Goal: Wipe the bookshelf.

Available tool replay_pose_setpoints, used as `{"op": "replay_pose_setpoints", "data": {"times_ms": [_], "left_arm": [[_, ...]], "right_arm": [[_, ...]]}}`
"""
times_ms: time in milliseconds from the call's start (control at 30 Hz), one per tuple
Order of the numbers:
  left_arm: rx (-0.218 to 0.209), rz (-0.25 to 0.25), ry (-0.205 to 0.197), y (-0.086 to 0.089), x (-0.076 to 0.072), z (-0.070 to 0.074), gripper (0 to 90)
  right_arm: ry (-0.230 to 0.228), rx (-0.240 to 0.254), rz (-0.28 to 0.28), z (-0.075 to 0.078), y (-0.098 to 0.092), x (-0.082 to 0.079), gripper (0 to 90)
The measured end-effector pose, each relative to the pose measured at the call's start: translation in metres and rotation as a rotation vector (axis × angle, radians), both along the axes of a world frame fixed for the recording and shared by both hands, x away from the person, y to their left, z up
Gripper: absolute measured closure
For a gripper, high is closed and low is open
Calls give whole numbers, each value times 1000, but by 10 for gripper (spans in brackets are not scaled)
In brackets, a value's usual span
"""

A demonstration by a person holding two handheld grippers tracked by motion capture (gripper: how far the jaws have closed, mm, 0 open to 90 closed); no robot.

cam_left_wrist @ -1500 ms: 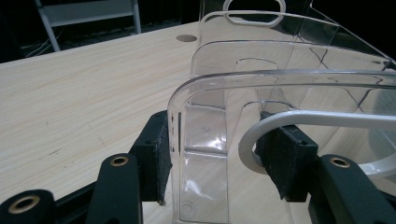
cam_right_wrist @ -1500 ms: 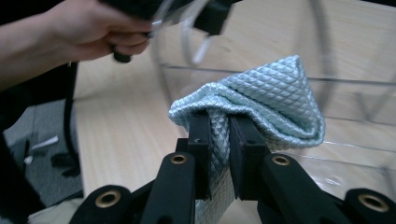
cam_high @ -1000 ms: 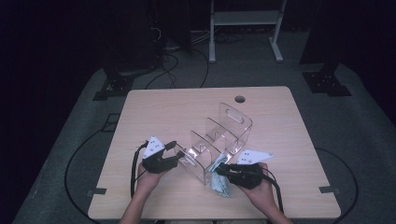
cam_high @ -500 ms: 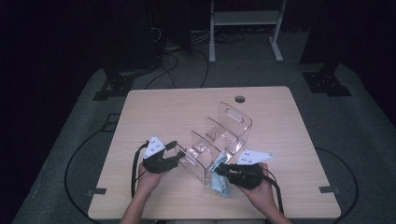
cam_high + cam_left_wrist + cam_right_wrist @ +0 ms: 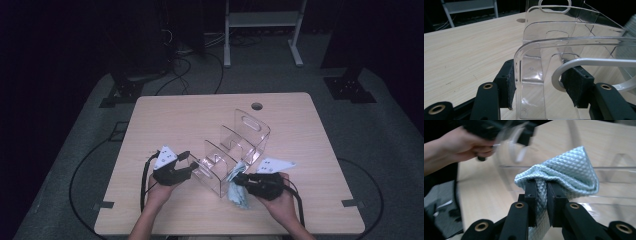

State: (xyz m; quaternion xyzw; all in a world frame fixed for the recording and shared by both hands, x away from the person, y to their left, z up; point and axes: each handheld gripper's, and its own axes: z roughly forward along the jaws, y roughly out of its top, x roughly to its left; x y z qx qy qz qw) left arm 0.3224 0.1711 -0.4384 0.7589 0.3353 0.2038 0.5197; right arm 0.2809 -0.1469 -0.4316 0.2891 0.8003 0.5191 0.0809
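Right gripper (image 5: 541,202): cloth (image 5: 564,173) bunched upward.

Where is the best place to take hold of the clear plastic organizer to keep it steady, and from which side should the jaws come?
Probably the low front wall of the clear organizer, at its near end, coming from the person's side. That wall is thin, upright and open on top, so one jaw fits inside and one outside. The left gripper grips there now, while the right gripper holds the quilted cloth.

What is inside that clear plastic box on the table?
The clear plastic box has see-through dividers, and its compartments look bare. A pale quilted cloth, pinched by the right gripper, sits at its near corner. Whether the cloth reaches inside is hidden.
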Motion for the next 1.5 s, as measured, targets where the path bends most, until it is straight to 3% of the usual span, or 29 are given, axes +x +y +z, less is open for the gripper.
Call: {"op": "replay_pose_setpoints", "data": {"times_ms": [100,167,300,400,467,533,633,700,867,967,1067,1233,1400,1500], "left_arm": [[2,-5,1,1,1,0,459],[4,-5,0,1,0,0,459],[-4,-3,2,0,-1,0,459],[2,-6,4,-1,0,1,459],[1,0,2,0,0,0,459],[-1,0,0,0,0,0,459],[2,1,1,0,0,0,459],[1,-3,1,1,0,0,459],[-2,-3,-1,1,0,0,459],[-3,2,1,-1,0,0,459],[1,7,0,-1,0,0,459],[2,13,2,0,0,0,459],[6,9,1,0,0,1,458],[10,20,3,-1,0,1,458]], "right_arm": [[-9,-19,51,-1,11,-6,795],[-10,-20,51,0,8,-3,796],[-11,-8,-42,0,-12,9,795],[-11,-10,-60,-1,-14,11,795],[-11,-12,-35,-1,-6,5,794],[17,16,25,-2,5,-3,795],[10,0,96,-3,23,-15,793],[-17,-27,107,-2,25,-17,795],[-2,2,32,0,4,-1,795],[-12,-9,-14,-1,-4,5,795],[-15,-18,-2,-2,4,0,795],[-8,-18,77,-3,21,-11,796],[-28,7,8,6,2,-1,797],[-26,13,12,8,4,-2,797]]}}
